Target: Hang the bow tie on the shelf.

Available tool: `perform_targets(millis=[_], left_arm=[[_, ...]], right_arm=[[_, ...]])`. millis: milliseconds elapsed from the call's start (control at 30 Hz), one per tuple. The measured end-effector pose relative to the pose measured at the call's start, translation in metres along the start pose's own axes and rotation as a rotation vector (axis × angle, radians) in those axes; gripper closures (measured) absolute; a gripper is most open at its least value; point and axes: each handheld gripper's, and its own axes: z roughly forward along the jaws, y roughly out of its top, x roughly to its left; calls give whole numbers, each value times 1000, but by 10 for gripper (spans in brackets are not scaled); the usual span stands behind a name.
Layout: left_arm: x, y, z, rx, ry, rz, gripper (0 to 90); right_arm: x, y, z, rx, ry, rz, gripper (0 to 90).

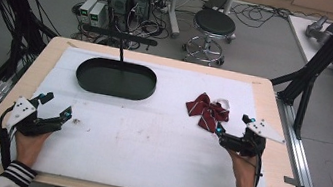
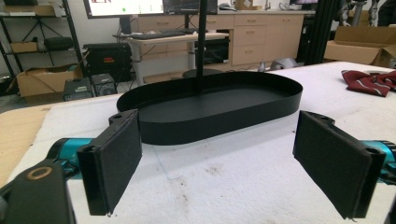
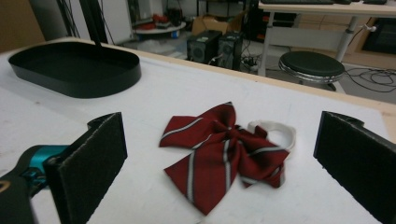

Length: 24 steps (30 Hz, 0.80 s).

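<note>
**Bow tie in the sights, tray waiting at the far side**

The right gripper (image 1: 233, 129) sits low at the right of the table with its jaws spread wide, and the red striped bow tie (image 1: 207, 111) lies just beyond their tips, not yet touched. In the right gripper view the bow tie (image 3: 223, 151) falls squarely between the two black pads (image 3: 95, 158), which I read as a deliberate line-up: the jaws are opened well past the width of the knot so they can come down around the bunched middle, the thickest and easiest part of the cloth to pinch. The tie lies flat on the white mat (image 1: 147, 136), its white neck loop (image 3: 276, 130) curling out on the far side, away from the jaws, so it should not snag the approach.

The left gripper (image 1: 53, 106) rests at the near left, also wide open and holding nothing. It points toward the black oval tray (image 1: 116, 78), which stands at the far left of the mat, well apart from the bow tie; a thin black post (image 2: 201, 46) rises from the tray's middle. My guess is the tray is where the tie is headed, and the left hand is parked clear of that path.
</note>
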Motion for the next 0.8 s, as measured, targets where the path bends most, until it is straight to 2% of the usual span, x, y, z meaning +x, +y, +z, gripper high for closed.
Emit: perform_targets(millis=[100,167,233,367,500,600,667,800], left_arm=[[1,0,0,2,1,-2,158],[0,0,0,2,1,-3,158],[0,0,0,2,1,-2,159],[0,0,0,4,1,5,159],[0,0,0,6,3,5,158],[-1,0,0,7,3,8,158],[-1,0,1,7,4,9,158],[-1,0,1,7,6,9,158]], right_arm=[[-6,14,5,24,-3,-16,14],[-18,35,13,60,1,-39,14],[-26,48,19,83,-2,-59,14],[-43,67,30,112,-8,-51,15],[-55,74,43,139,-12,-38,17],[-62,74,52,135,-1,-34,47],[-67,75,61,185,-11,-38,47],[-75,80,78,251,-13,-26,47]])
